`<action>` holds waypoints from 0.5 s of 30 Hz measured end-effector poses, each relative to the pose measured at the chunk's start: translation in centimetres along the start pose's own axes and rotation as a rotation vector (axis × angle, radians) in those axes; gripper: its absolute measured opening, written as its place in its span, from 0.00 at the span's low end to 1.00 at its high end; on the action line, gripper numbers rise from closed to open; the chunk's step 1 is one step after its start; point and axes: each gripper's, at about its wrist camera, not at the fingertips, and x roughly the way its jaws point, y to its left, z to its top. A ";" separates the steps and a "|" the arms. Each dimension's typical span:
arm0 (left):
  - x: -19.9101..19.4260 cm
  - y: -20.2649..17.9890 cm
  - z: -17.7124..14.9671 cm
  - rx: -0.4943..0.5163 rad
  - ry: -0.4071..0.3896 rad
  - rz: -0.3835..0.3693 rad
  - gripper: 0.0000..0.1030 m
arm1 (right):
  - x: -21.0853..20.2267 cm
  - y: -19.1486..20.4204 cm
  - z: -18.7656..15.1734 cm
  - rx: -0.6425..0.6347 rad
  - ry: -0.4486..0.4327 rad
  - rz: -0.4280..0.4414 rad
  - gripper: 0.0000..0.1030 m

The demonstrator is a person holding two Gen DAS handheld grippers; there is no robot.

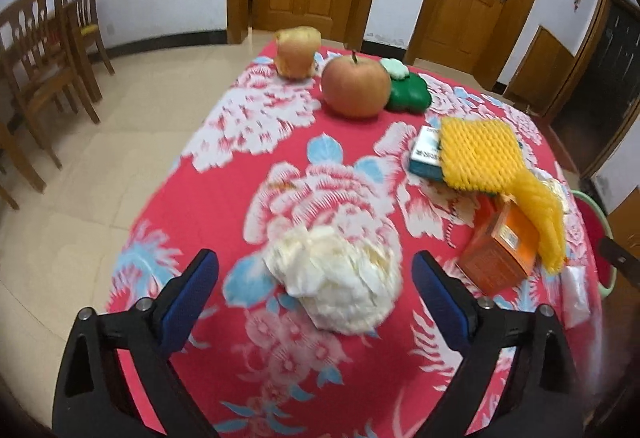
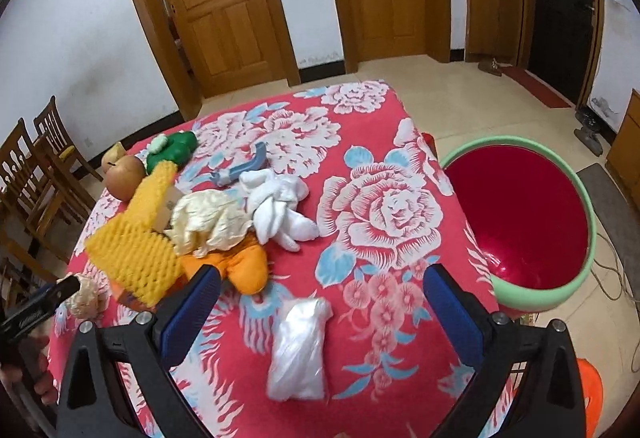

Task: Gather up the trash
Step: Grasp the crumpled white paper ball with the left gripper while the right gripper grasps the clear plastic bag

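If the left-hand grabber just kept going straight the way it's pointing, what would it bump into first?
Most likely the crumpled white paper wad: it lies on the red flowered tablecloth directly between the open fingers of the left gripper. Depth is hard to judge, but nothing else appears in between.

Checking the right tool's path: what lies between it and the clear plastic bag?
Nothing but bare flowered tablecloth, seen in the right wrist view. The plastic bag lies between the open right tool fingers, untouched.
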 end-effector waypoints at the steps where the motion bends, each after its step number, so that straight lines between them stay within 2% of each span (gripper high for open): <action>1: -0.1 -0.2 -0.1 -0.003 0.001 -0.011 0.88 | 0.4 -0.1 0.2 -0.003 0.009 -0.003 1.00; 5: -0.2 -1.1 -0.2 0.018 0.002 -0.042 0.83 | 1.8 -0.6 0.7 0.005 0.057 0.013 0.98; 7: 0.1 -1.5 -0.3 0.029 0.009 -0.046 0.81 | 1.8 -0.9 0.4 0.015 0.080 0.023 0.92; 11: 1.0 -1.9 -0.7 0.043 0.035 -0.025 0.78 | 1.0 -0.7 -1.6 -0.016 0.112 0.022 0.90; 15: 1.5 -2.1 -1.2 0.042 0.064 -0.066 0.60 | 0.4 -0.3 -3.5 -0.032 0.140 0.043 0.86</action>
